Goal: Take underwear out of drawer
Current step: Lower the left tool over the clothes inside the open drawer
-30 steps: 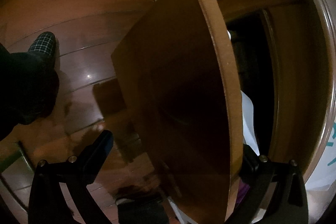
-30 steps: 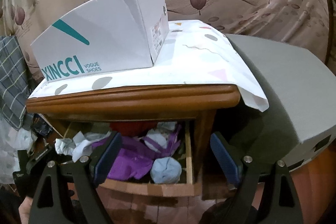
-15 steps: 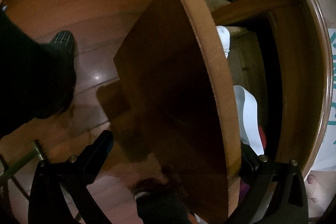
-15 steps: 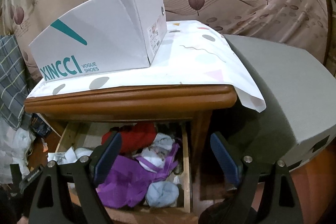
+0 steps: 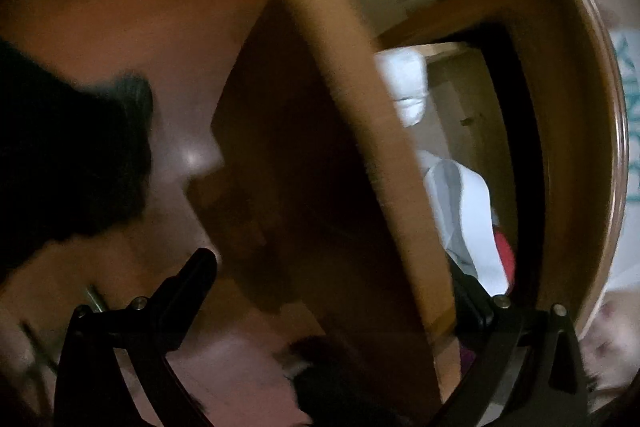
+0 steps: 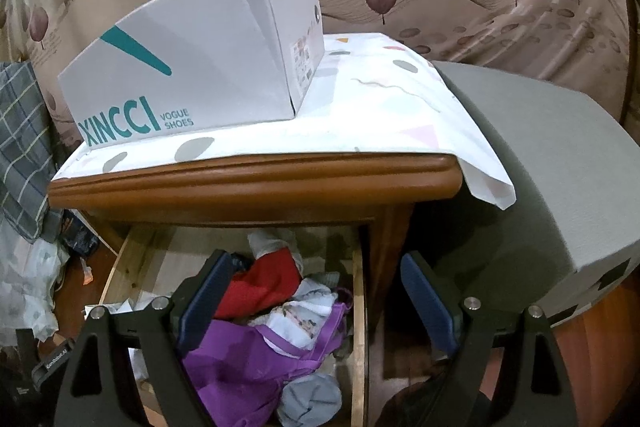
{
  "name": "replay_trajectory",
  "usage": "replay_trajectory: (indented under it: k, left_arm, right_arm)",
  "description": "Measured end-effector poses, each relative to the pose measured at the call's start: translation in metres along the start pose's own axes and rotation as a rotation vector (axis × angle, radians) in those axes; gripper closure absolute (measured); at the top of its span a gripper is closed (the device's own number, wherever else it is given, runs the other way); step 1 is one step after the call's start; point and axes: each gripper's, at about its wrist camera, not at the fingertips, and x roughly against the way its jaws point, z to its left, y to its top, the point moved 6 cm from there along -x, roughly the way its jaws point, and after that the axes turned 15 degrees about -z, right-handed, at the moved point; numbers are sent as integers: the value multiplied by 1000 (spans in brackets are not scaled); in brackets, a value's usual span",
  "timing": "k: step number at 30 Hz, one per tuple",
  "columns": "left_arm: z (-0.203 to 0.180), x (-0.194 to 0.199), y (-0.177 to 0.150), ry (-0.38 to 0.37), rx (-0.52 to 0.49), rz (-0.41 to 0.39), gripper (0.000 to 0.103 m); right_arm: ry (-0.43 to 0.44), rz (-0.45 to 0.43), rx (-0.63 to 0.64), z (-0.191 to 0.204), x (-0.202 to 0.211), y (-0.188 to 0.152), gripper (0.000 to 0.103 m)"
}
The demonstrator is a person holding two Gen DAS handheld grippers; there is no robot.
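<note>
The nightstand [image 6: 256, 179] has its top drawer [image 6: 359, 307] pulled out. Inside lie a purple garment [image 6: 240, 359], a red one [image 6: 264, 283], a white flowered piece [image 6: 304, 315] and a grey-blue roll [image 6: 312, 399]. My right gripper [image 6: 316, 291] hangs open above this pile, touching nothing. In the left wrist view my left gripper [image 5: 334, 273] is open and straddles the drawer front [image 5: 320, 187]. Its right finger is inside, behind the panel, and its left finger is outside, away from the wood. White clothes [image 5: 464, 211] and a bit of red [image 5: 505, 247] show in the drawer.
A white shoe box [image 6: 192, 67] stands on a patterned sheet [image 6: 380, 107] on the nightstand. A grey mattress [image 6: 540, 155] lies to the right, and plaid cloth [image 6: 20, 147] hangs at the left. A person's dark leg [image 5: 72, 155] stands on the wooden floor [image 5: 140, 7].
The drawer has slid further out with my left gripper hooked on its front, so more of the clothes shows. The right gripper has kept its place above the drawer.
</note>
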Motion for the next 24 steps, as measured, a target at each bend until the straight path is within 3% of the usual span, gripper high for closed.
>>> replay_trajectory:
  k: [11,17,24]
  left_arm:
    - [-23,8,4,107,-295,-132,3]
    - [-45,35,10,88,-449,-254,3]
    - [-96,57,-11,-17,-798,-276,3]
  right_arm:
    - [9,21,28,5,-4,-4,15]
    - [33,31,56,14,-4,-6,15]
    - [52,31,64,16,-2,-5,15]
